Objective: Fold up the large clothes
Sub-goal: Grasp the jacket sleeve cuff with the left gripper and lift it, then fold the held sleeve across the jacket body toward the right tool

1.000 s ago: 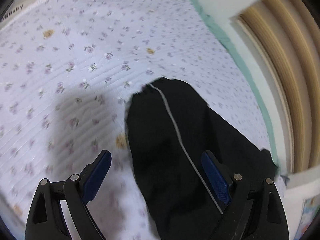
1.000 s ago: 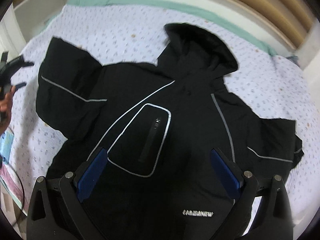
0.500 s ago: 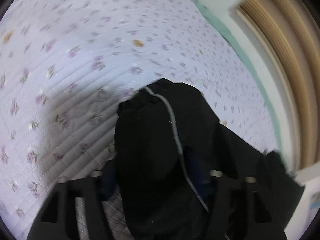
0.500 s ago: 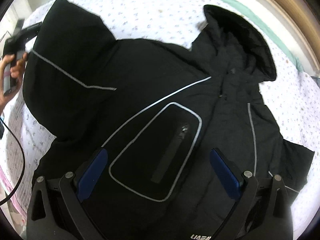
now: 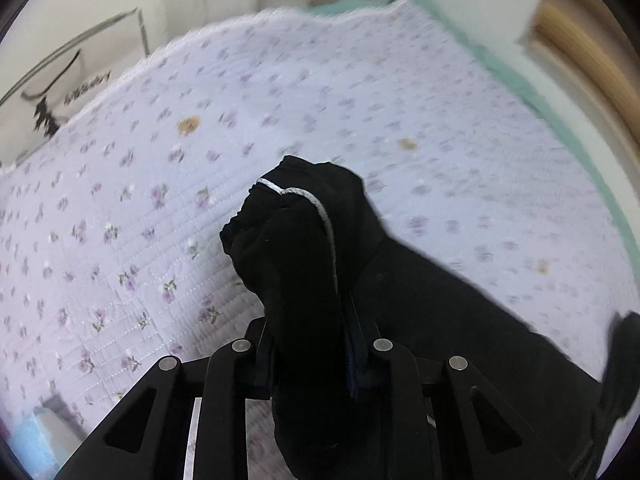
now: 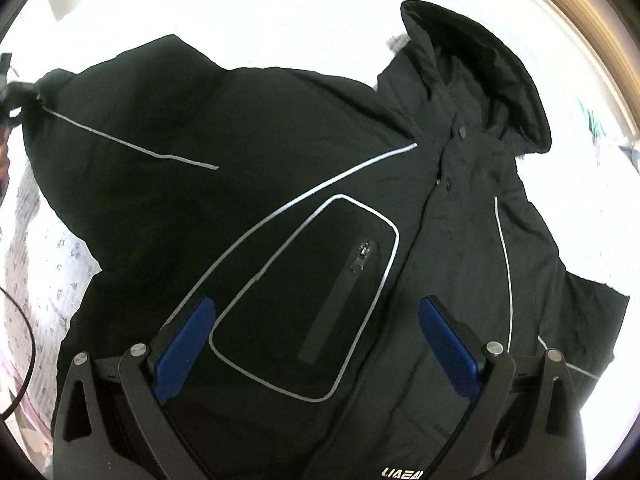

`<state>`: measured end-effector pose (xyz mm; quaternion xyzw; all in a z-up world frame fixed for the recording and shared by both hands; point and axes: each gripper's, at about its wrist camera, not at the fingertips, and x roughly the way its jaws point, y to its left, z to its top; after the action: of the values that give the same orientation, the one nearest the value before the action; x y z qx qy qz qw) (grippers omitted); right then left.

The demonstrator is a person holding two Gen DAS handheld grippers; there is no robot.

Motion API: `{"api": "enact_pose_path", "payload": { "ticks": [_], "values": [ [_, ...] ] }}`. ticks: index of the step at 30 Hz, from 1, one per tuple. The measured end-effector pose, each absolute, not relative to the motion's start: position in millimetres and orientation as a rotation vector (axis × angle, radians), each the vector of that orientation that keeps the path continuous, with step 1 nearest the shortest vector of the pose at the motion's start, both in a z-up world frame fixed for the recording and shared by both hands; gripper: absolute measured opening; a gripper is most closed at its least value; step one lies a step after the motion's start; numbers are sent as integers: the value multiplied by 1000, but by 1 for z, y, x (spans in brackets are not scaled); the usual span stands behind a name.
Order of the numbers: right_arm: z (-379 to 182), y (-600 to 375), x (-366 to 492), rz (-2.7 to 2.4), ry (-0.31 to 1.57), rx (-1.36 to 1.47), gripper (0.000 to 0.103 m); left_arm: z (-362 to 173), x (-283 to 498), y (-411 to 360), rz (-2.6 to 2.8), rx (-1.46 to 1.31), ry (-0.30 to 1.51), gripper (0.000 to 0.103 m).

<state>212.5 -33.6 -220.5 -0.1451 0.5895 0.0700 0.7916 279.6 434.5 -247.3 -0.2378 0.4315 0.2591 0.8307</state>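
A black hooded jacket [image 6: 304,168] with thin grey piping lies face up on a floral bedspread [image 5: 160,184]. Its hood [image 6: 492,68] points to the far right, and a piped zip pocket [image 6: 320,300] sits in the middle of the front. In the left wrist view, my left gripper [image 5: 310,332] is closing on the bunched end of the sleeve [image 5: 296,236], and the cloth is squeezed between the pads and lifted off the bed. My right gripper [image 6: 316,336] hangs open low over the jacket's front, its blue pads [image 6: 184,344] either side of the pocket, holding nothing.
A wooden headboard [image 5: 592,52] and a green sheet edge [image 5: 520,80] border the bed at the right. A white bag with black print [image 5: 76,88] stands beyond the bed's far left edge. A dark cable [image 6: 20,344] runs along the left side in the right wrist view.
My left gripper went from wide open over the sleeve end to closed on it, and the sleeve end is now bunched and raised. My right gripper sank closer to the jacket front, still open.
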Motion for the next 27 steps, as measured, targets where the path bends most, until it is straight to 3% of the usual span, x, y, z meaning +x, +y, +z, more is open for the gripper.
{"api": "enact_pose_path", "payload": {
  "ticks": [8,14,21,27],
  "values": [
    [-190,-52,195,99,1205,-269,102,-122,241,336,205,-377,660,24],
    [-171,-75,175,51,1169,-210,102,-79,218,243,-85,-290,615,24],
    [-166,-112,159,-26,1156,-151,102,-116,214,122,-320,-141,737,24],
    [-178,-144,155,-89,1187,-87,102,-206,235,56,-440,-73,957,24]
  ]
}}
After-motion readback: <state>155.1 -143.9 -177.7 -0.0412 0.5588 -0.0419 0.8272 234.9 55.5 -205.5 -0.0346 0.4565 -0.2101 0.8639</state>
